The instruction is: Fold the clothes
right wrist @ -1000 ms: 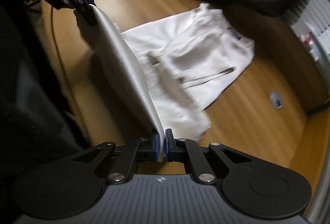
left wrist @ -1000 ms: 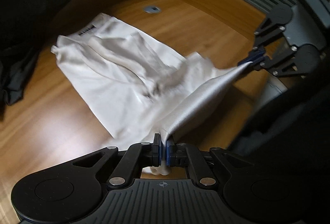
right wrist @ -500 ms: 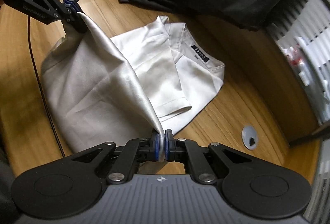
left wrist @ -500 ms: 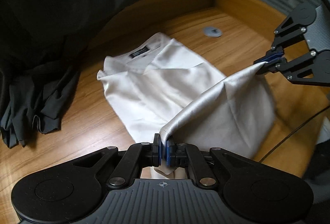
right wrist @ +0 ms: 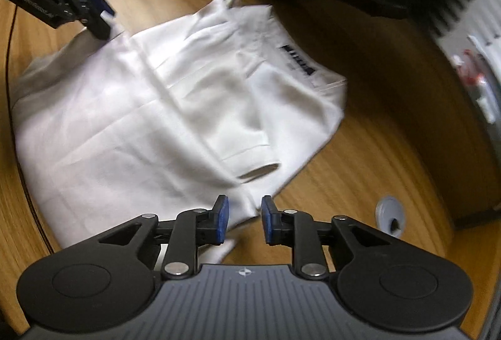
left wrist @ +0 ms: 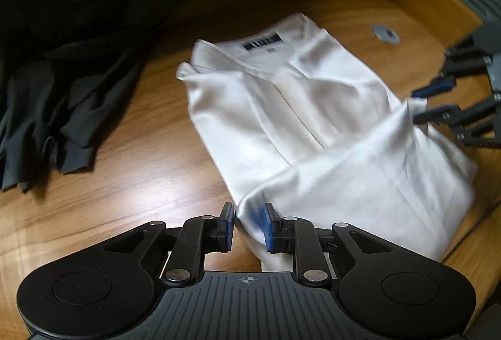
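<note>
Dark crumpled garments are lying upper left on the wooden tabletop. Centre frame, the folded white satin shirt is resting flat. Left gripper and right gripper are both opening, fingers apart, shirt hem slipping loose between each pair.

The left gripper is opening its jaws, with a corner of the white shirt loose between the blue pads. Ahead and right of the fingers, the right gripper is opening at the opposite corner. Dark clothes lie ahead-left on the wooden table.
</note>
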The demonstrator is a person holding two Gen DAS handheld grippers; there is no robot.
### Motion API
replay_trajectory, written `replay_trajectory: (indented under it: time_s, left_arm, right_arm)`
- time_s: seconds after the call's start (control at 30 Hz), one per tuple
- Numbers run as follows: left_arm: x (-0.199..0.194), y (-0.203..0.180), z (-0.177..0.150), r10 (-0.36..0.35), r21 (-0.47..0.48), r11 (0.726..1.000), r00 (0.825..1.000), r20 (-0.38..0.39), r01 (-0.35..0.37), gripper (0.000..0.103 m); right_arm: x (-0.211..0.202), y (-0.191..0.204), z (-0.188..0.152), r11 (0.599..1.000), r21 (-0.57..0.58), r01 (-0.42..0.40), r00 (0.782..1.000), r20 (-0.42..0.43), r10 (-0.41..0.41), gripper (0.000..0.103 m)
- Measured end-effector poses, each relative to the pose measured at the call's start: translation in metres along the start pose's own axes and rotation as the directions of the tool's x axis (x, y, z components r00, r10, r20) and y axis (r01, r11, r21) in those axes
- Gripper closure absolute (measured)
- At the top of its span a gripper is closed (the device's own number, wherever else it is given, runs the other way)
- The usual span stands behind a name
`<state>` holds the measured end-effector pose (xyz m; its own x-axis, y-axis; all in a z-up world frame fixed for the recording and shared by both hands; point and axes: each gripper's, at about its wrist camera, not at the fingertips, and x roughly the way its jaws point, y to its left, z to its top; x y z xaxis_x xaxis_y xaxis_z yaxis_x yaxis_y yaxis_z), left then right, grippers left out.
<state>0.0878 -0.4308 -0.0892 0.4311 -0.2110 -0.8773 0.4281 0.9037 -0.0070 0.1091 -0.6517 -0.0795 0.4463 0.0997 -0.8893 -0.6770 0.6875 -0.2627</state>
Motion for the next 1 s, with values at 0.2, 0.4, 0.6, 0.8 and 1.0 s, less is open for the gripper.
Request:
replay_trajectory:
  time_s: [0.2, 0.4, 0.6, 0.8, 1.0]
  left_arm:
    - [-0.032, 0.008, -0.020, -0.012, -0.007, 1.000, 1.000, 0.021, 0.012, 0.078]
    - [-0.052, -0.006, -0.052, -0.082, 0.016, 0.997, 0.996, 0.017, 0.082, 0.060]
    - [-0.042, -0.033, -0.086, -0.144, 0.024, 0.989, 0.989, -0.046, 0.145, 0.052]
    - [-0.030, -0.052, -0.101, -0.148, 0.034, 0.988, 0.987, -0.061, 0.150, 0.052]
    - [-0.016, -0.058, -0.104, -0.092, 0.077, 0.992, 0.995, -0.049, 0.095, 0.065]
  right_arm:
    - [-0.043, -0.015, -0.017, 0.996, 0.084, -0.012, 0.999, 0.037, 0.009, 0.060]
    - [-0.066, 0.002, -0.052, 0.981, 0.174, -0.088, 0.996, 0.042, 0.082, 0.053]
    - [-0.056, 0.039, -0.082, 0.959, 0.225, -0.174, 0.985, 0.034, 0.170, 0.053]
    - [-0.032, 0.070, -0.091, 0.951, 0.216, -0.222, 0.975, 0.023, 0.223, 0.053]
    - [-0.027, 0.080, -0.087, 0.955, 0.204, -0.215, 0.977, 0.051, 0.209, 0.084]
